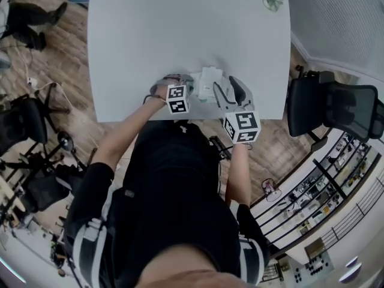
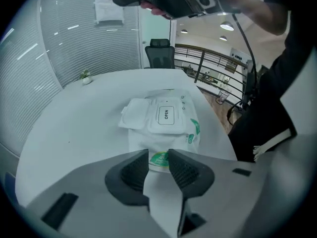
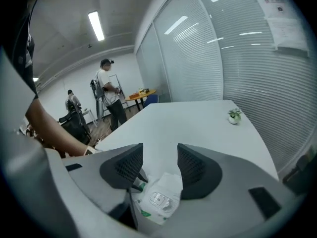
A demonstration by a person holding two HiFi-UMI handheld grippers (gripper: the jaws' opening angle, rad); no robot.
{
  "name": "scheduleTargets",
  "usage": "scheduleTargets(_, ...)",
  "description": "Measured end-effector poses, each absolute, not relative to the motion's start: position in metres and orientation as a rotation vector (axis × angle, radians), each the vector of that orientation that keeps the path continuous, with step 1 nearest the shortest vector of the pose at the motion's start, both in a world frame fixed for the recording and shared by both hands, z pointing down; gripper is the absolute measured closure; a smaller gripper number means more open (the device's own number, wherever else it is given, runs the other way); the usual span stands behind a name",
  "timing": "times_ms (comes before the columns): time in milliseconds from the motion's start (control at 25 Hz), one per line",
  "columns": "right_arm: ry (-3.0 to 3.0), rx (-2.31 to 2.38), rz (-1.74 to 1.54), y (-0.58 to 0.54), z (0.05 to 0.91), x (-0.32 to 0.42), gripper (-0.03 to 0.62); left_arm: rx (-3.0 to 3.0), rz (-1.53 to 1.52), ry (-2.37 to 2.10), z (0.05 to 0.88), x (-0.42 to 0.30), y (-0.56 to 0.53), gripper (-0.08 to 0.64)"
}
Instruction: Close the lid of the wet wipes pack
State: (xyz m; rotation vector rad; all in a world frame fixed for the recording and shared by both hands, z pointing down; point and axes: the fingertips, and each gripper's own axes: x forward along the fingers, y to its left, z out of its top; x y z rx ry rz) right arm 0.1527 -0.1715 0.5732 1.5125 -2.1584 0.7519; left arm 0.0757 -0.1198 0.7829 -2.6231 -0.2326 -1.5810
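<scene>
2 hand-held grippers flank the wet wipes pack (image 2: 163, 139). Left gripper (image 2: 159, 158): jaws nearly closed at the pack's near end, contact unclear. Right gripper (image 3: 160, 160): jaws wide apart, empty, pack below them. Lid (image 2: 133, 114) open.

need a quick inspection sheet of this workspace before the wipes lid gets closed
surface: white table, no spills seen
job's things: wipes pack near the table's near edge; lid flipped open, lying flat beside the opening
clutter: small plant at the far corner
grippers: left gripper jaws narrowly apart at the pack's near end, no grip seen; right gripper jaws wide apart, held over the pack, clear of it
cables: black cable runs down from the right gripper
surroundings: office chair beside the table; people stand across the room
</scene>
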Motion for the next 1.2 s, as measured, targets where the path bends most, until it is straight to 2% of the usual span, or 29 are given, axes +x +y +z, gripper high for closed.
scheduleTargets(280,-2.072,1.074,0.701,-0.190,0.648,0.162,0.371,-2.632,-1.600,-0.289,0.782,0.082,-0.122,0.422)
scheduleTargets(400,-1.994,0.851,0.681,-0.188,0.689,0.163,0.392,-2.643,-1.615,-0.303,0.785,0.081,-0.121,0.422)
scheduleTargets(680,-1.914,0.593,0.752,-0.197,0.749,0.153,0.409,-2.636,-1.645,-0.338,0.788,0.077,-0.125,0.422)
scheduleTargets(800,-1.882,0.532,0.772,-0.198,0.767,0.150,0.414,-2.652,-1.644,-0.345,0.789,0.075,-0.127,0.422)
scheduleTargets(880,-1.869,0.490,0.788,-0.196,0.776,0.149,0.454,-2.658,-1.644,-0.343,0.789,0.074,-0.128,0.422)
scheduleTargets(960,-1.867,0.448,0.807,-0.191,0.782,0.148,0.459,-2.660,-1.644,-0.337,0.788,0.075,-0.126,0.422)
scheduleTargets(1200,-1.859,0.426,0.772,-0.191,0.766,0.158,0.480,-2.663,-1.631,-0.319,0.777,0.084,-0.126,0.422)
